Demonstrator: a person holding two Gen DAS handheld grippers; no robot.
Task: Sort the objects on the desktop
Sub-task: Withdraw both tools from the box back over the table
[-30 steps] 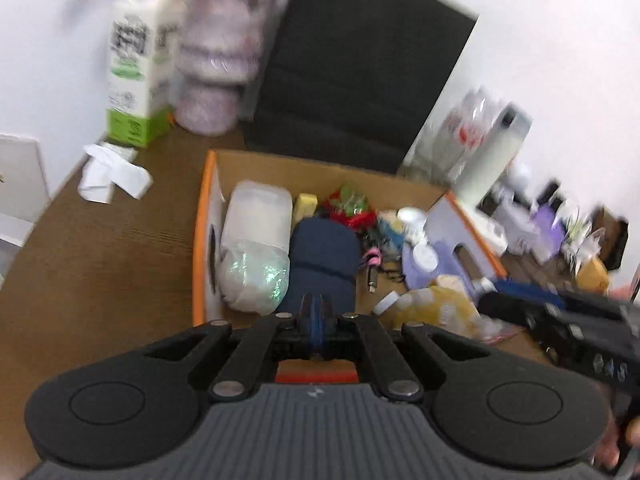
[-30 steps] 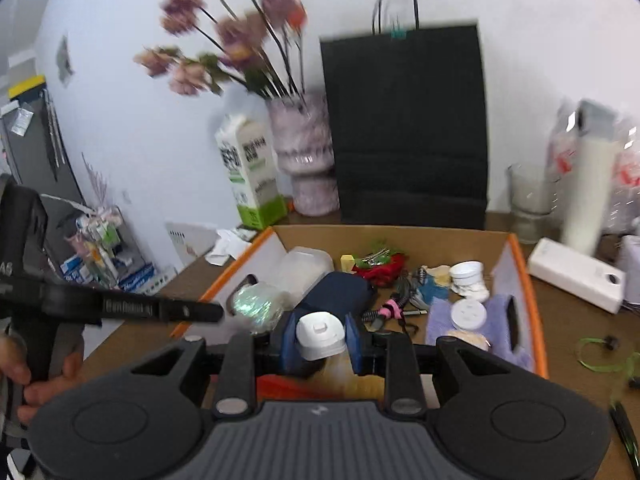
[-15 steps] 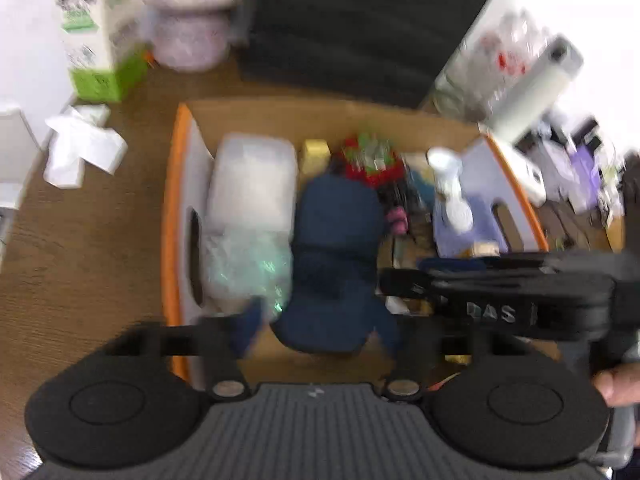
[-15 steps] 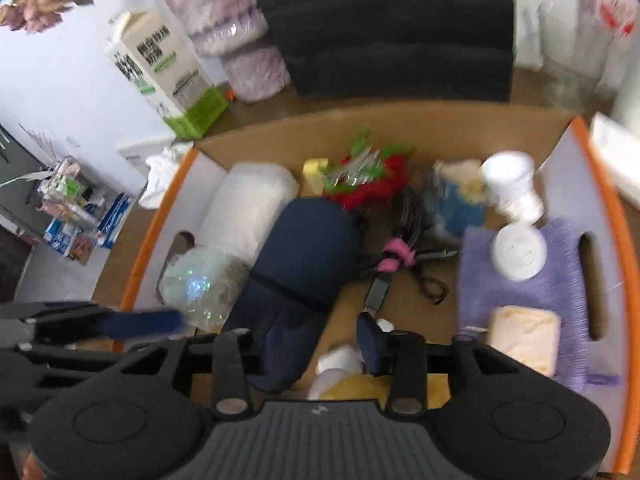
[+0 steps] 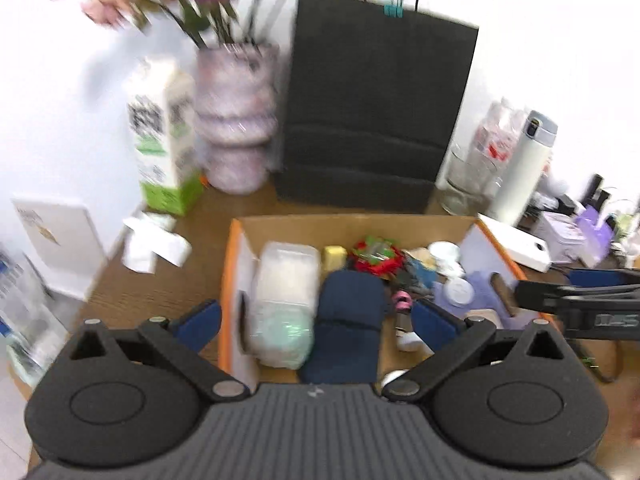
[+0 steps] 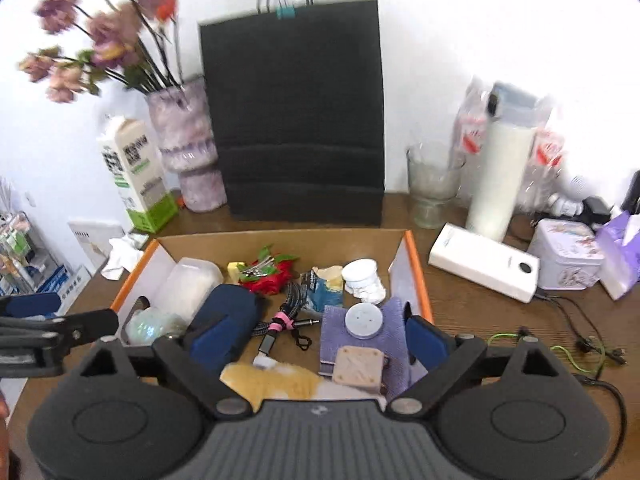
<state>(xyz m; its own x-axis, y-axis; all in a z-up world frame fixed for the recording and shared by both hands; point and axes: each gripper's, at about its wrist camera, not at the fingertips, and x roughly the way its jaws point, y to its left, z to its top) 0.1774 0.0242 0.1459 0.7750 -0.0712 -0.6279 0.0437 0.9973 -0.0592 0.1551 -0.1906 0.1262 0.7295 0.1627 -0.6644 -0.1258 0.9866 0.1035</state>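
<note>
An orange-edged cardboard box on the brown desk holds a navy pouch, a clear plastic container, a red and green clip bundle, a braided cable, a round white puck on a purple cloth, a beige square block and a white jar. My right gripper is open and empty above the box's near side. My left gripper is open and empty over the navy pouch and the box's left wall.
Behind the box stand a black paper bag, a flower vase, a milk carton, a glass cup and a white bottle. A white power bank, a tin and cables lie right.
My right gripper let go of the small white cap and opened wide. My left gripper opened from shut. Both dipped over the box, then tilted back up level.
</note>
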